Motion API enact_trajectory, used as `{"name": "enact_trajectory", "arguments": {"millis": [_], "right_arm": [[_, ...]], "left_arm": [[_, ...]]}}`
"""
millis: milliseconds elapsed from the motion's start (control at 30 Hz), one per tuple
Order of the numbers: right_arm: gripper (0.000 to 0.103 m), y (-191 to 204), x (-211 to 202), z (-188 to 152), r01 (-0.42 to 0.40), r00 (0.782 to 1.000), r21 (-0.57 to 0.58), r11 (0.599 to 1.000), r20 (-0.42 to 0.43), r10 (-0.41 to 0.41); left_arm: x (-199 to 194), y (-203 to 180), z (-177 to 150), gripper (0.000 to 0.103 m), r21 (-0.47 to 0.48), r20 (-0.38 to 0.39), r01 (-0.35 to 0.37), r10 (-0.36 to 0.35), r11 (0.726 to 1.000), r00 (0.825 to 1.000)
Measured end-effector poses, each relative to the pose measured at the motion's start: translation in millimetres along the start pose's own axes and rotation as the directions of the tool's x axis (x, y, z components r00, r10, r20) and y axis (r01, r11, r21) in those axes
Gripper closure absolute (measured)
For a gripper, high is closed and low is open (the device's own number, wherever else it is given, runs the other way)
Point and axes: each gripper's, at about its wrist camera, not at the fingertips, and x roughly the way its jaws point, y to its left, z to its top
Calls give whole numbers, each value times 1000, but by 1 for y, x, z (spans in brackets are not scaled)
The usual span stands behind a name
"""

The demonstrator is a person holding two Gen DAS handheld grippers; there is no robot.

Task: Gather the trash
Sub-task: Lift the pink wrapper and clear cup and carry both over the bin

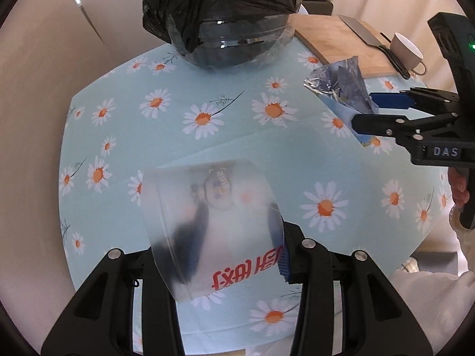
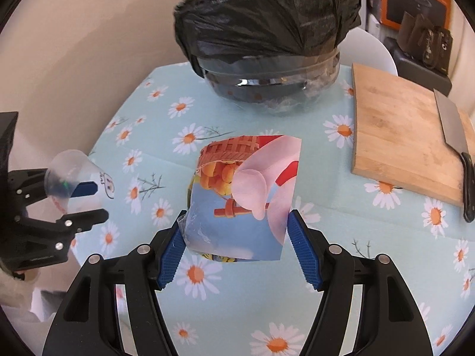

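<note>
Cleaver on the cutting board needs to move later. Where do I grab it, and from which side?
Grip the cleaver's black handle, not the blade. The cleaver lies flat along the right edge of the wooden cutting board, blade pointing toward the far end, handle overhanging the near edge above the tablecloth. That overhang probably leaves room for fingers either side, so come from the near side, jaws across the handle.

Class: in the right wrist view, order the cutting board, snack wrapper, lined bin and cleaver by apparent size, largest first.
1. lined bin
2. cutting board and snack wrapper: similar; the wrapper is held nearer the camera, so unsure
3. cleaver
</note>
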Motion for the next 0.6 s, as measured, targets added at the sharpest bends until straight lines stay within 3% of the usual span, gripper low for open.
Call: {"name": "enact_trajectory", "arguments": {"millis": [233,400,600], "right_arm": [[40,-10,-37,-5,-29,998,-52,998,53,32],[40,-23,-69,6,-59,989,-28,998,133,62],[40,-33,-97,36,-7,976,-5,1000,219,8]], "left_arm": [[-23,-15,-1,61,-69,22,-23,25,997,999],[-34,-16,12,61,-53,2,-64,64,997,998],[-55,-5,46,61,-18,64,-34,35,999,997]]}}
